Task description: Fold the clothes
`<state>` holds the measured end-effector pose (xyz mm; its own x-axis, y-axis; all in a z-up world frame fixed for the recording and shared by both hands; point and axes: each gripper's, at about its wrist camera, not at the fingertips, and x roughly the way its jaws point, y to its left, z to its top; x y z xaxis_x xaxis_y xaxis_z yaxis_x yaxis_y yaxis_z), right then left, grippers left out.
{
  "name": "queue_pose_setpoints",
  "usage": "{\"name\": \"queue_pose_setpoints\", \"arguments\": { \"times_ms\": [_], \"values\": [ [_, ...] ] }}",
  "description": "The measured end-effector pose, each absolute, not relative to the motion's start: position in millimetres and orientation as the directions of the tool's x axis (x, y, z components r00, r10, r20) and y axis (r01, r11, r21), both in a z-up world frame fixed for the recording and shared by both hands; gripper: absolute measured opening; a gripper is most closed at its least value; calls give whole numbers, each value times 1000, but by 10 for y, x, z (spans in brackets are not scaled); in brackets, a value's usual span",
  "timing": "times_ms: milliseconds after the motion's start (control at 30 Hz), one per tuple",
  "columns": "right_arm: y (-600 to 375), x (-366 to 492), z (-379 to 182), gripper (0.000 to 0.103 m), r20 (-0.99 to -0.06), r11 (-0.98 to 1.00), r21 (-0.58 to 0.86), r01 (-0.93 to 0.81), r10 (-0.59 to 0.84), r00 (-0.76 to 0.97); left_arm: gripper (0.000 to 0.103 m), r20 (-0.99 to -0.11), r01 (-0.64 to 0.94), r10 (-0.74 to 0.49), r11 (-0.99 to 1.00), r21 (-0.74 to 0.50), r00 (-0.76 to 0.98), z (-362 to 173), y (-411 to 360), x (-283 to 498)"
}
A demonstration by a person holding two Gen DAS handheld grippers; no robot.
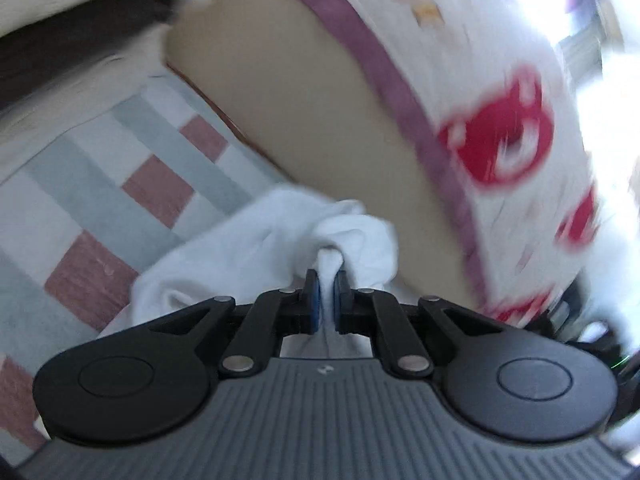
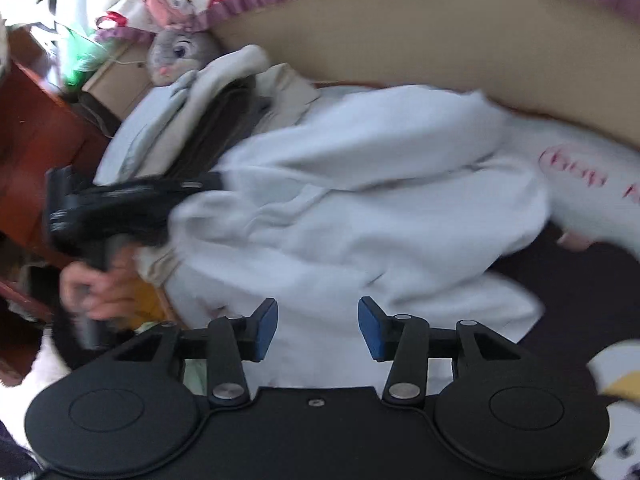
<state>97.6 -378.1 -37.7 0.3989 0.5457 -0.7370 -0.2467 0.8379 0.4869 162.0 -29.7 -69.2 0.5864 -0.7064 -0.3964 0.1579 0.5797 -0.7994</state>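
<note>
A white garment (image 2: 360, 200) lies crumpled across the bed in the right wrist view. My left gripper (image 1: 327, 292) is shut on a bunched fold of this white garment (image 1: 280, 232), with cloth pinched between its blue pads (image 1: 316, 296). From the right wrist camera, the left gripper (image 2: 216, 184) shows as a blurred black shape at the garment's left edge, held by a hand (image 2: 100, 284). My right gripper (image 2: 318, 326) is open just above the garment's near edge, and nothing sits between its fingers.
A checked sheet (image 1: 100, 208) in grey, white and dusty red covers the bed. A tan headboard (image 2: 440, 32) runs behind, with a ruffled patterned pillow (image 1: 500, 120) against it. A grey plush rabbit (image 2: 180, 54), stacked folded clothes (image 2: 224, 104) and a wooden nightstand (image 2: 36, 136) sit at the left.
</note>
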Motion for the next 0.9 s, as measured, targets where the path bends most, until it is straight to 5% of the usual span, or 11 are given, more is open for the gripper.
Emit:
{"name": "queue_pose_setpoints", "arguments": {
  "times_ms": [133, 300, 467, 500, 533, 567, 633, 733, 800, 900],
  "values": [
    [-3826, 1257, -234, 58, -693, 792, 572, -215, 606, 390, 6, -302, 205, -758, 494, -845, 578, -605, -180, 1558],
    [-3951, 1432, -272, 74, -541, 636, 766, -96, 718, 437, 6, -207, 306, -905, 330, -893, 370, -613, -705, 1395],
    [-3986, 1499, -558, 79, -582, 612, 789, 54, 717, 384, 6, -201, 454, -951, 290, -842, 236, -509, -1118, 1124],
    [-3979, 1458, -590, 69, -578, 613, 789, 46, 713, 398, 6, -194, 459, -957, 275, -845, 215, -515, -1166, 1097],
    [-3972, 1415, -621, 30, -572, 615, 788, 36, 709, 413, 6, -191, 463, -961, 263, -846, 197, -522, -1210, 1072],
    [-3956, 1389, -605, 11, -598, 655, 755, 7, 684, 418, 6, -205, 466, -959, 276, -841, 197, -528, -1232, 1052],
    [-3920, 1342, -505, 11, -652, 756, 650, -70, 603, 460, 7, -261, 481, -932, 355, -802, 252, -511, -1182, 1060],
    [-3912, 1255, -49, 11, -713, 946, 249, -209, 325, 622, 16, -345, 480, -863, 494, -725, 368, -472, -1009, 1105],
    [-4024, 1227, 267, 10, -676, 977, 40, -209, 180, 715, 44, -392, 469, -806, 582, -665, 444, -445, -894, 1134],
    [-4473, 1249, 701, 9, -597, 997, -35, -74, 38, 801, 52, -448, 435, -703, 701, -565, 552, -405, -721, 1178]
  ]
}}
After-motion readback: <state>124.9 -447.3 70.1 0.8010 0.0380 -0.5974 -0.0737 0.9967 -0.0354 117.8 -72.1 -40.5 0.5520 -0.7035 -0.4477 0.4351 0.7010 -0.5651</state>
